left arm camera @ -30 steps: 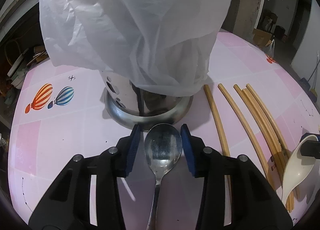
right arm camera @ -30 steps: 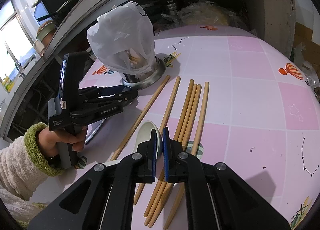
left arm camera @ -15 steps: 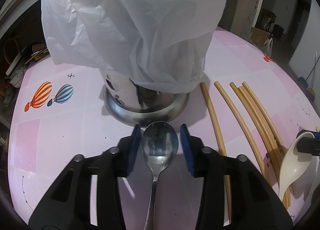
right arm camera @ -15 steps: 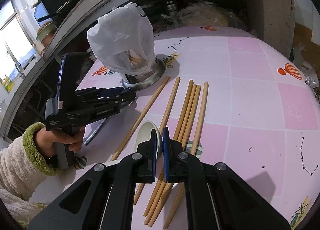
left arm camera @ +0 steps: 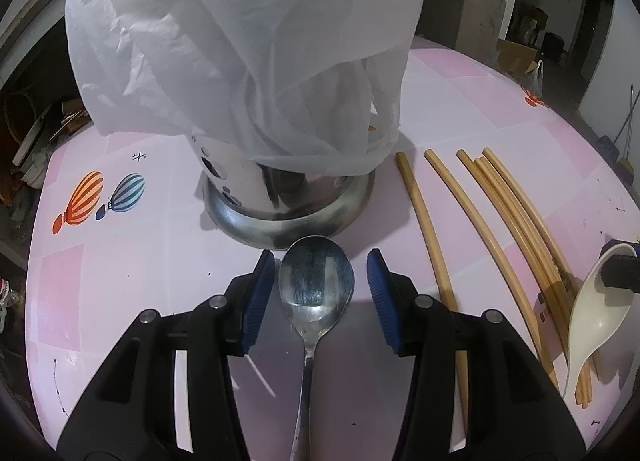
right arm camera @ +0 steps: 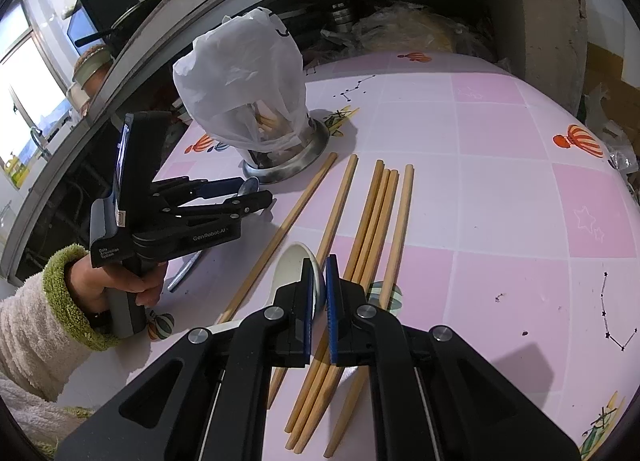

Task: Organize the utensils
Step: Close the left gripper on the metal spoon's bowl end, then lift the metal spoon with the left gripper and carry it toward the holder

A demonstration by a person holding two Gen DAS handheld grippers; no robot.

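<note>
A metal spoon point(left arm camera: 316, 281) lies on the pink table, its bowl pointing at the steel utensil holder point(left arm camera: 288, 213), which is capped by a white plastic bag point(left arm camera: 240, 41). My left gripper point(left arm camera: 320, 257) straddles the spoon's bowl; its jaws are opening, and a gap shows at each blue pad. My right gripper point(right arm camera: 319, 273) is shut on the rim of a white ceramic spoon point(right arm camera: 292, 265), which rests beside several wooden chopsticks point(right arm camera: 380, 221) lying in a row. The right wrist view also shows the left gripper point(right arm camera: 256, 193) just short of the holder point(right arm camera: 288, 165).
A hand in a fuzzy cream sleeve point(right arm camera: 40, 321) holds the left gripper at the table's left edge. A dark shelf with pots and bags point(right arm camera: 400, 29) runs behind the table. Bare pink tablecloth point(right arm camera: 500, 201) spreads to the right of the chopsticks.
The left jaws have spread away from the metal spoon's bowl, leaving gaps on both sides. The right gripper and the white spoon have not moved.
</note>
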